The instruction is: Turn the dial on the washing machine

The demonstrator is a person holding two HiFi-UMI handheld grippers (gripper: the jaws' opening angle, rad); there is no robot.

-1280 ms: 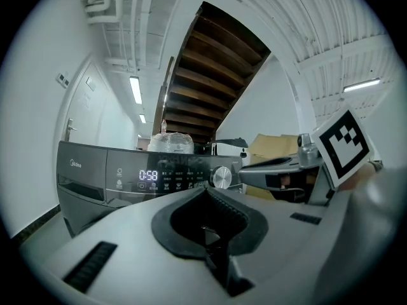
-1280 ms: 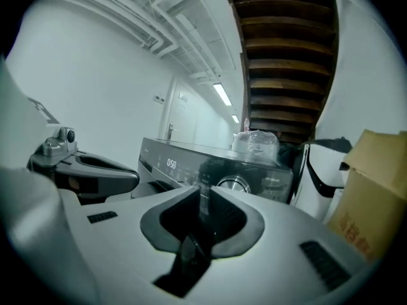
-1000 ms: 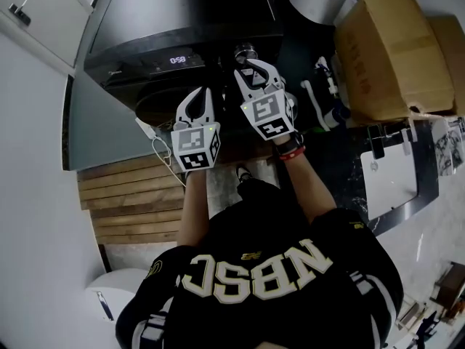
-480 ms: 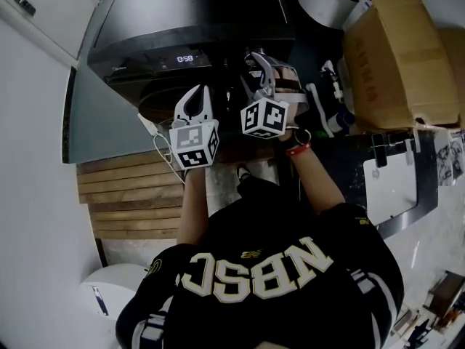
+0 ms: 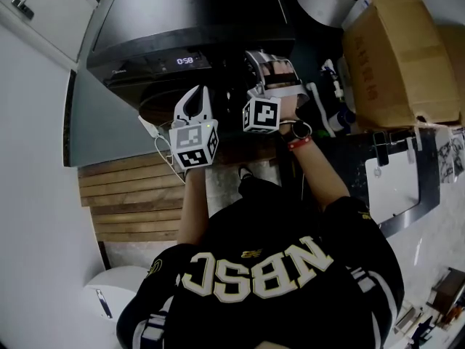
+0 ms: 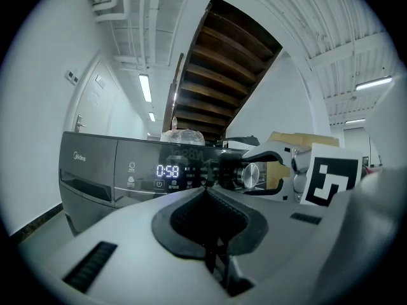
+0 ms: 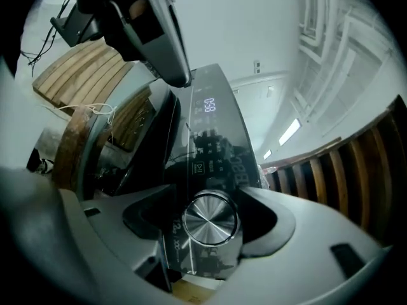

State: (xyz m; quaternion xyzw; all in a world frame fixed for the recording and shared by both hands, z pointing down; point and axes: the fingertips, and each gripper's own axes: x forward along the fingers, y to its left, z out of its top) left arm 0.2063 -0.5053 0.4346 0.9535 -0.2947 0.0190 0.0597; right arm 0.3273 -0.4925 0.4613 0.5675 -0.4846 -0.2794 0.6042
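The dark washing machine (image 5: 182, 20) shows 0:58 on its display (image 5: 184, 61). Its round metal dial (image 7: 211, 220) sits between the jaws of my right gripper (image 7: 206, 199). The jaws are opening, with a gap on each side of the dial, so the pads are not pressing it. In the left gripper view the right gripper (image 6: 243, 173) straddles the dial (image 6: 251, 175). In the head view the right gripper (image 5: 263, 58) is rolled onto its side at the control panel and hides the dial. My left gripper (image 5: 195, 93) hovers shut and empty below the display (image 6: 168, 171).
A large cardboard box (image 5: 392, 49) stands to the right of the machine, with bottles (image 5: 328, 100) beside it. Wooden slats (image 5: 131, 195) cover the floor at the left. A white cable (image 5: 161, 151) hangs near the left gripper. A staircase (image 6: 222, 75) rises behind the machine.
My right gripper has rolled to one side around the dial and its jaws have spread wider. The left gripper has stayed where it was.
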